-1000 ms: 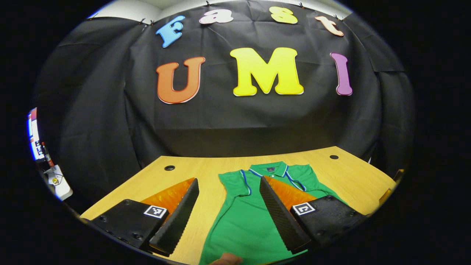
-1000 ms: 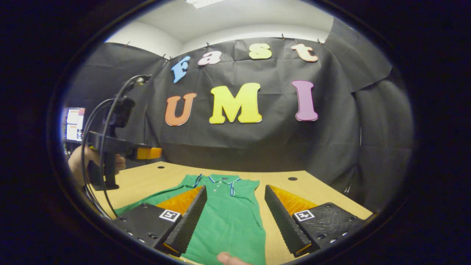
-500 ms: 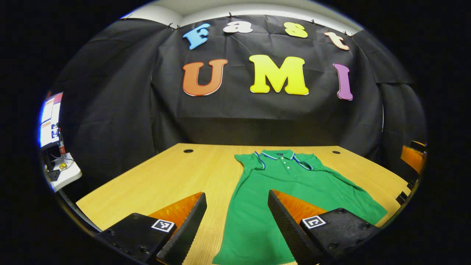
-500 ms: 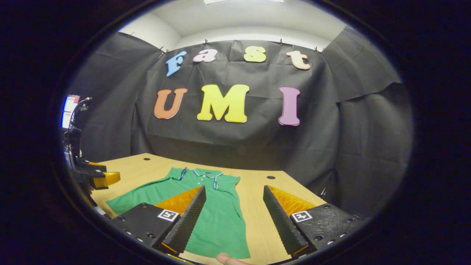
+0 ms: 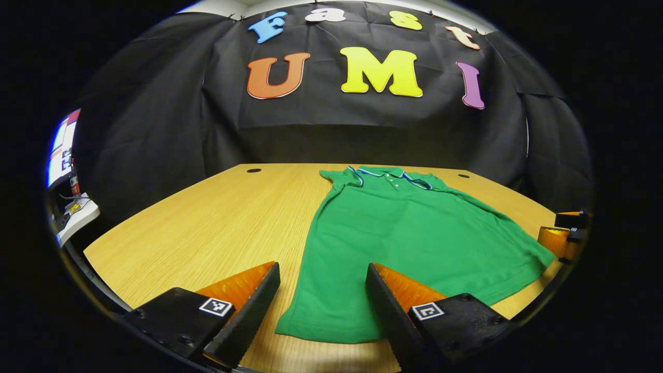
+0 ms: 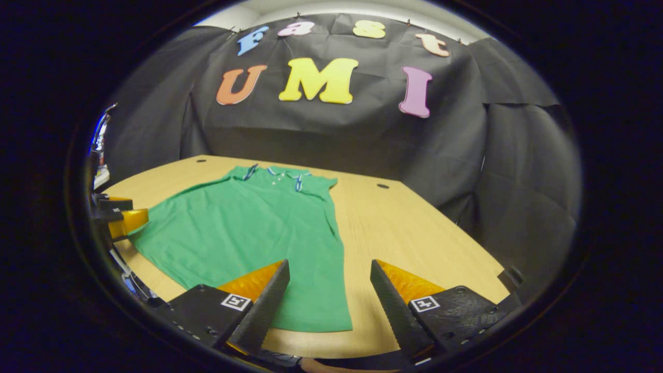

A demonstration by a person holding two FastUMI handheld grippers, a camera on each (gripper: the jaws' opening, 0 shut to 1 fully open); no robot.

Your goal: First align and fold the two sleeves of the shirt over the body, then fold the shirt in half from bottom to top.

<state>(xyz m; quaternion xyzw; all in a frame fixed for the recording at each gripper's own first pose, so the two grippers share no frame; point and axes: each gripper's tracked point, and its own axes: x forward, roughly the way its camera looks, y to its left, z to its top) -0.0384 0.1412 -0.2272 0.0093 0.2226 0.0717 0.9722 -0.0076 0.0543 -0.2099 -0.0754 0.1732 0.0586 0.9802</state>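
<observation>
While both tongs (image 5: 322, 305) (image 6: 329, 305) gape wide, the shirt (image 5: 409, 233) lies flat beyond them.

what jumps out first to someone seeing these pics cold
A green shirt lies flat on the wooden table, collar toward the black cloth wall. Both sleeves look already folded in, though that is hard to confirm. In front, the left tongs and the right tongs hang open over the hem, gripping nothing.

We have drawn both grippers back from the shirt (image 5: 404, 233); its hem now lies ahead of the left gripper (image 5: 321, 316) and right gripper (image 6: 329, 311); each sits farther apart.
</observation>
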